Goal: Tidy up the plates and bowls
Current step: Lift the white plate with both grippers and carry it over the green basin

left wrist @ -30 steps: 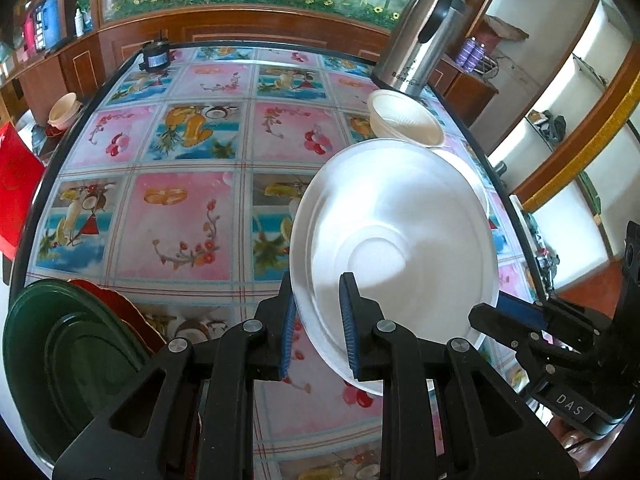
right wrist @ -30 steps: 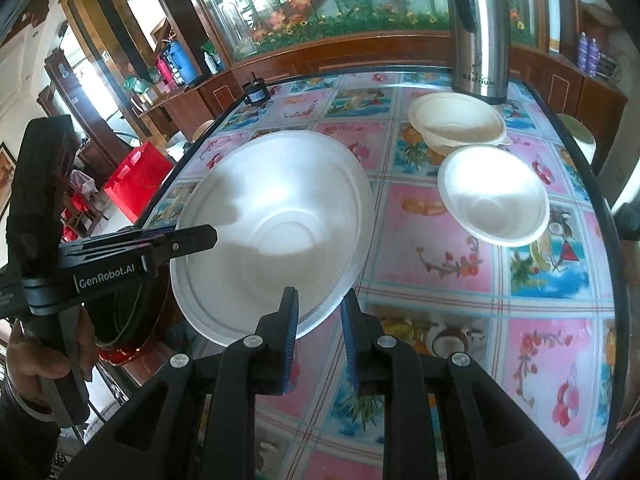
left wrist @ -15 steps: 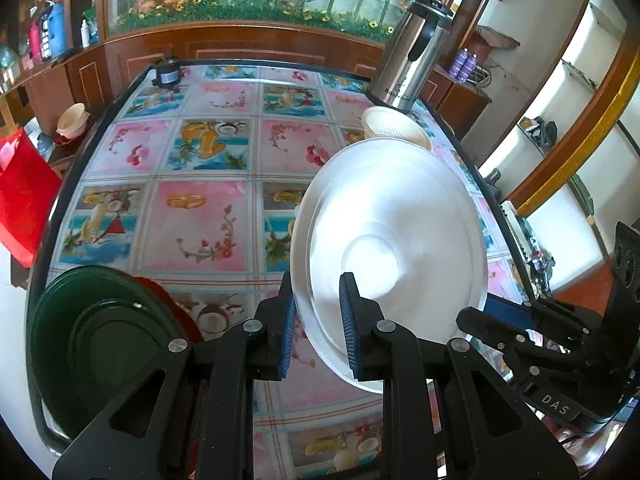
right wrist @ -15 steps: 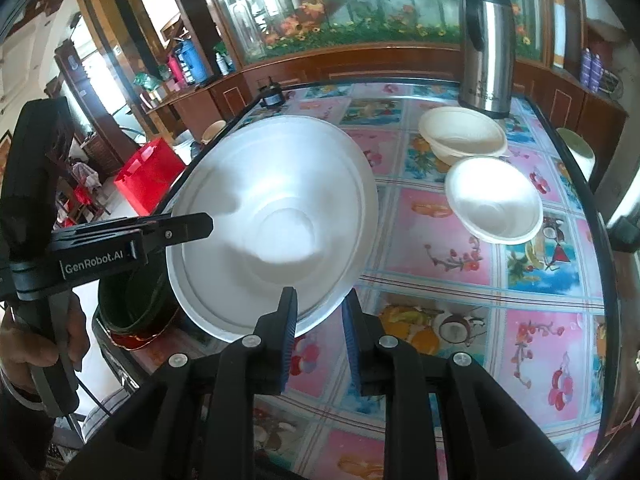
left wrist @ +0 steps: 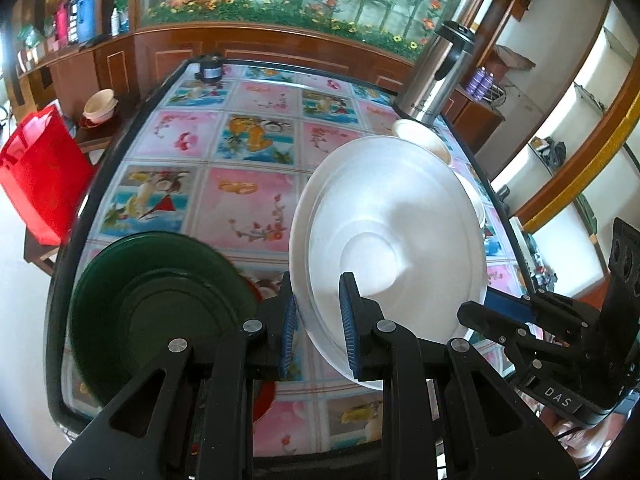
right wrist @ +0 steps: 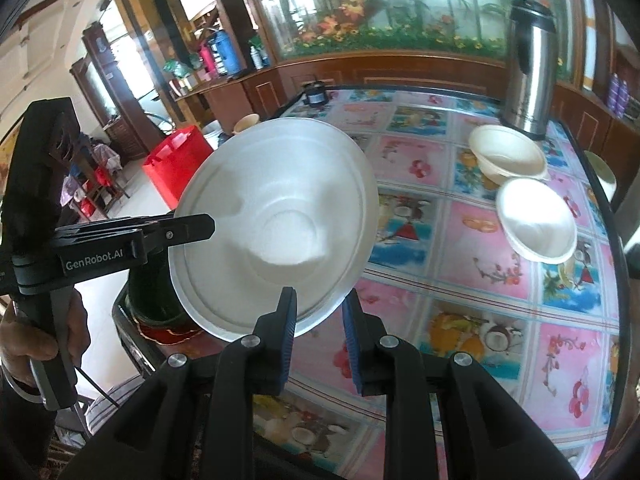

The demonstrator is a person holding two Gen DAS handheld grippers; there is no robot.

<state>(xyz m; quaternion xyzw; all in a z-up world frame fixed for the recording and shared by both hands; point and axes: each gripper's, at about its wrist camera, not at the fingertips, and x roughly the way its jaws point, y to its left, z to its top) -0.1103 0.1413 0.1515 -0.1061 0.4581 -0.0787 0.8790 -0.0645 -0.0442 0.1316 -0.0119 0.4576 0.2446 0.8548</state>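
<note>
A large white plate [left wrist: 392, 240] hangs tilted above the table, held at two sides of its rim. My left gripper [left wrist: 318, 320] is shut on its near-left rim. My right gripper [right wrist: 320, 320] is shut on the opposite rim; in the left wrist view that right gripper [left wrist: 494, 306] shows at the plate's lower right edge. The same white plate [right wrist: 276, 224] fills the middle of the right wrist view, with the left gripper [right wrist: 200, 228] clamped on its left side. A dark green plate stack [left wrist: 160, 308] sits on a red plate at the table's near-left corner, beside the held plate.
A cream bowl [right wrist: 508, 156] and a white bowl [right wrist: 536, 220] stand at the table's far right, near a steel thermos [right wrist: 528, 72]. A small black object [left wrist: 210, 70] sits at the far edge. A red bag [left wrist: 40, 176] stands off the table's left side.
Both grippers have carried the white plate up and back toward the near-left corner. The green plate stack has come further into the left wrist view.
</note>
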